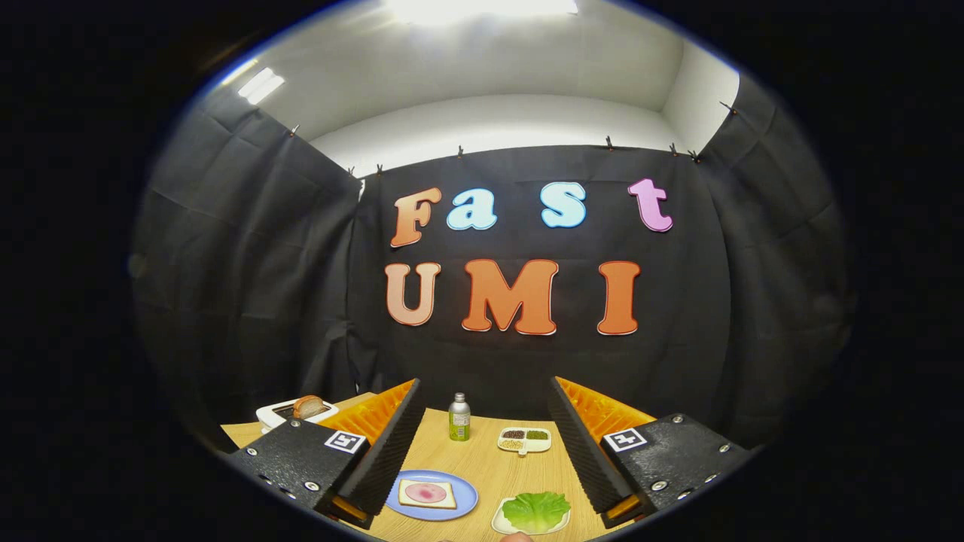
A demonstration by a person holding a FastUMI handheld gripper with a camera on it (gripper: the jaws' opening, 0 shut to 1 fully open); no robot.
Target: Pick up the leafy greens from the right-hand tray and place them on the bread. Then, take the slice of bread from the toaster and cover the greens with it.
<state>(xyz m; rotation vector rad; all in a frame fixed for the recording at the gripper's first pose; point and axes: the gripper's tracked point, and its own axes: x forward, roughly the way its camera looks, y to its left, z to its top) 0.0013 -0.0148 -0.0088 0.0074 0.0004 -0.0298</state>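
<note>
The gripper (pixel 482 452) hangs above the near edge of the table with its two ribbed black fingers (pixel 384 452) spread wide apart and nothing between them but bare air; they touch no object, which fits a start-of-task pose from which the whole layout can be seen. Nearest, just ahead of the fingers and toward the right one, the leafy greens (pixel 536 510) lie flat on a small white tray (pixel 501 525), loose and uncovered, so judging by that they are set out to be taken first. A little to the left, close to the left finger, a blue plate (pixel 463 503) holds a slice of bread (pixel 427 494) with a pinkish round of filling on top, face up, seemingly ready to take the greens. Farther off, near the middle of the table, a small divided dish (pixel 525 440) with dark and green seasonings stands just beside a green bottle (pixel 459 418) with a silver cap, upright. Farthest left, beyond the left finger, a white toaster (pixel 282 412) has a slice of toast (pixel 309 406) standing up out of its slot, which leaves its top edge free to grasp. The table (pixel 489 467) is pale wood grain and smooth. Black cloth (pixel 248 286) walls the booth on three sides, clipped up along its top, with white wall and a bright ceiling light (pixel 482 9) above
</note>
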